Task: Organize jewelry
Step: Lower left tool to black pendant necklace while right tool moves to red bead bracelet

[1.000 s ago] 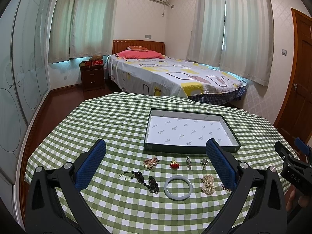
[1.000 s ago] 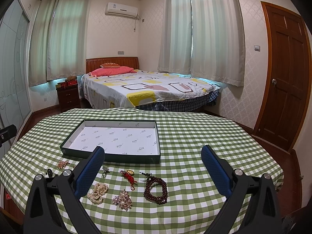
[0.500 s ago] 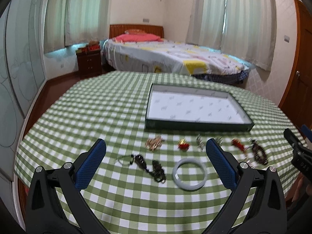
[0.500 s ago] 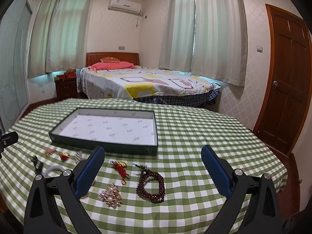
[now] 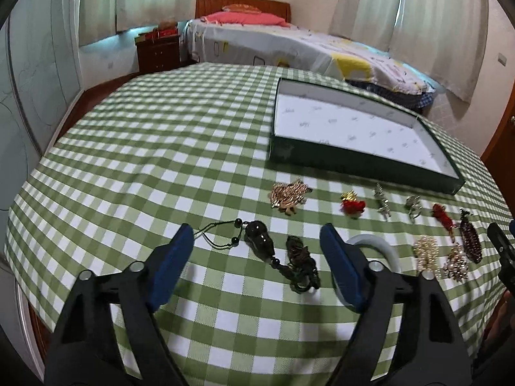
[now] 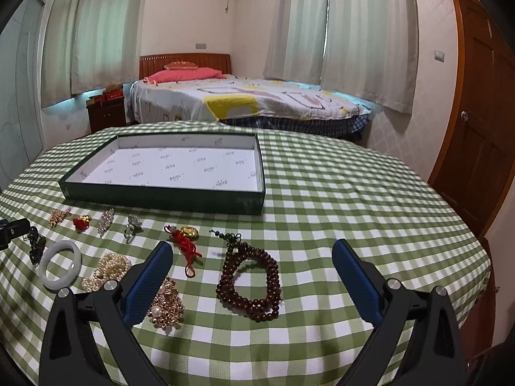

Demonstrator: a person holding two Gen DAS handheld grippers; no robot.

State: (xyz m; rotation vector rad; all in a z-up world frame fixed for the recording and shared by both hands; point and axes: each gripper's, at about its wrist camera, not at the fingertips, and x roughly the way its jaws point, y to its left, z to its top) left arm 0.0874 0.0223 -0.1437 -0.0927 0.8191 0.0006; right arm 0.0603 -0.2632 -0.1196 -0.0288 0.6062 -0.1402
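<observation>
Both sets of tongs tilt down at the worktop [image 6: 338, 193]. The left tongs [image 5: 257, 244] have just been closing in a bit but are still apart, gripping nothing, with the dark pendant [image 5: 259, 241] lying on the cloth between the tips. The right tongs [image 6: 252, 257] are spread wide over the brown bead bracelet [image 6: 249, 284], not touching it. The green tray [image 6: 167, 197] sits further back, empty. The jewelry is in loose rows in front of it. Lots of bare checked cloth left of the pendant and right of the beads.
</observation>
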